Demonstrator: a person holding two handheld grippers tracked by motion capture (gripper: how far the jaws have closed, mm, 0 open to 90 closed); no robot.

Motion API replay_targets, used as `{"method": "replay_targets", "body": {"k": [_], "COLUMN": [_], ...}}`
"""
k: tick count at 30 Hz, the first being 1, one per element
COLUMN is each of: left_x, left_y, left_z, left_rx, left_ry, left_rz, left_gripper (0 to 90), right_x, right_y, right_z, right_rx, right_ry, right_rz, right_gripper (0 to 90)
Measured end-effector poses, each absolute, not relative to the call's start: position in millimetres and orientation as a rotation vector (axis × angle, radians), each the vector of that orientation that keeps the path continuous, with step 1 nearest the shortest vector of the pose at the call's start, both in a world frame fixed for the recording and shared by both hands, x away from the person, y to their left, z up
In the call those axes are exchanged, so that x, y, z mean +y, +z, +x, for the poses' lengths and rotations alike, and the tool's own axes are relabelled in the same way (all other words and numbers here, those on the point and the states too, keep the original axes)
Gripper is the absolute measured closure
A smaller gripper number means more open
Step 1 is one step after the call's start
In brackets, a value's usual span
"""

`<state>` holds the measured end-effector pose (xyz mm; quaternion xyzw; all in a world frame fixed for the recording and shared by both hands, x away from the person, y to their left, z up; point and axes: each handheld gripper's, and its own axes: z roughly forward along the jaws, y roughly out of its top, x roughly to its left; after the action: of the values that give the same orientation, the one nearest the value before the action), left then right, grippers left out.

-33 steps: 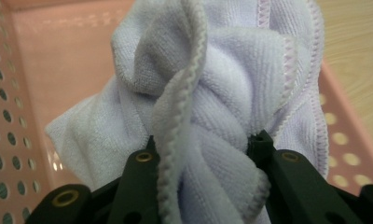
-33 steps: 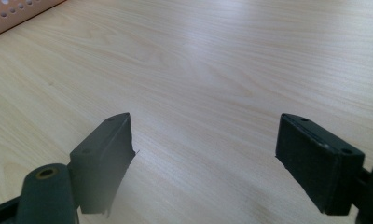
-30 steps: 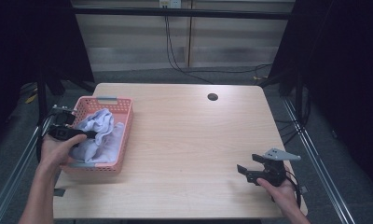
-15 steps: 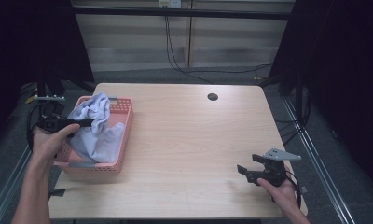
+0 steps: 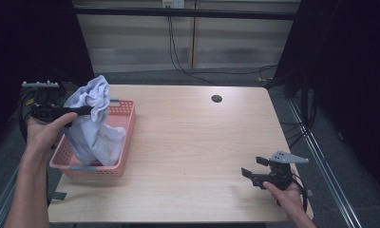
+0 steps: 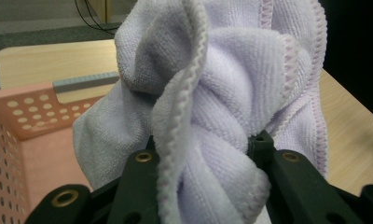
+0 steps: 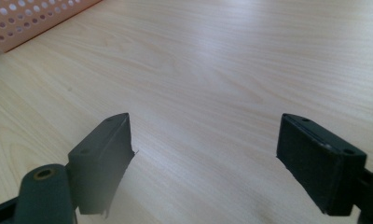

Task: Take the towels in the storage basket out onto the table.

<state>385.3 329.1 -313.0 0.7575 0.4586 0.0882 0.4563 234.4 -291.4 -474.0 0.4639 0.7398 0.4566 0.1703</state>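
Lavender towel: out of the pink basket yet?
Partly. The lavender terry towel, bunched in the left gripper, hangs with its lower end inside the pink perforated plastic basket.

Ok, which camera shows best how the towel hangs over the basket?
The high view: the towel hangs from the left claw into the basket. The left gripper view shows its bunched folds close up; the right shows a basket corner.
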Motion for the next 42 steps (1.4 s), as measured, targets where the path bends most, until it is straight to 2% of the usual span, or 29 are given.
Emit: {"method": "replay_targets", "body": {"k": [14,22,42], "left_x": [316.0,321.9,309.6], "left_y": [-266.4,-240.7,-203.2], "left_z": [389.2,384.6,382.5], "left_rx": [1.085,1.057,0.997], "left_ry": [0.27,0.303,0.341], "left_rz": [1.831,1.778,1.759], "left_gripper": [66.3,66.3,66.2], "right_x": [-291.3,-291.1,-289.8], "right_y": [-472.3,-472.2,-472.2], "right_z": [232.7,232.8,232.7], "right_rx": [2.1,2.106,2.115], "right_ry": [1.313,1.316,1.319], "right_rz": [1.307,1.3,1.305], "right_gripper": [16.6,16.6,16.3]}}
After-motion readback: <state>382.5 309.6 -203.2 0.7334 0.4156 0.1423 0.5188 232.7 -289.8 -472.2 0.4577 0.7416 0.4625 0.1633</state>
